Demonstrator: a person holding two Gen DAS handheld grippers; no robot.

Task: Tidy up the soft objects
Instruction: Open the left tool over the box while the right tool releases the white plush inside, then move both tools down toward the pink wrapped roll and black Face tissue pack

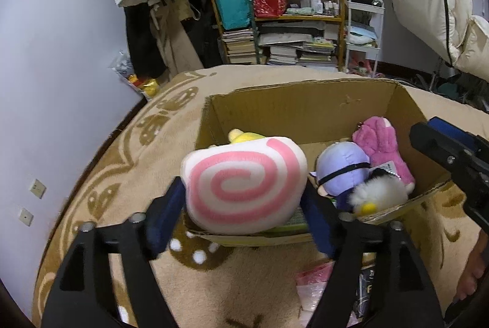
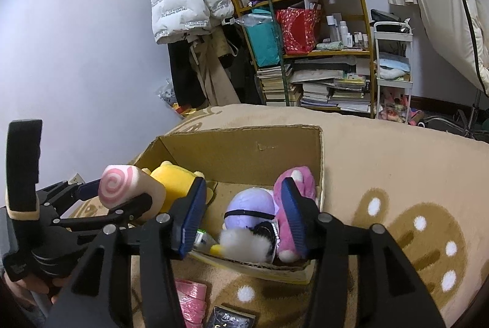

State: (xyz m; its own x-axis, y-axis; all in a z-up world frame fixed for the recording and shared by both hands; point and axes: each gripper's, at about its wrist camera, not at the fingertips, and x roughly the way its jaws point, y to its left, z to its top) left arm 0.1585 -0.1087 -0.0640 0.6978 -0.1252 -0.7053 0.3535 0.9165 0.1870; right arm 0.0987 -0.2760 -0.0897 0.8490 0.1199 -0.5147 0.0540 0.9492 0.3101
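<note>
Left gripper point(image 1: 244, 207) clamps the swirl plush point(image 1: 244, 184); right gripper point(image 2: 241, 215) gapes, seemingly touching nothing.

We see a beige patterned blanket point(image 2: 382, 150) spread as the surface, with an open cardboard box point(image 2: 244, 150) sitting on it. Just in front of the box's near wall lie a pink packet point(image 2: 191, 297) and, beside it, a black packet point(image 2: 232, 318).
</note>
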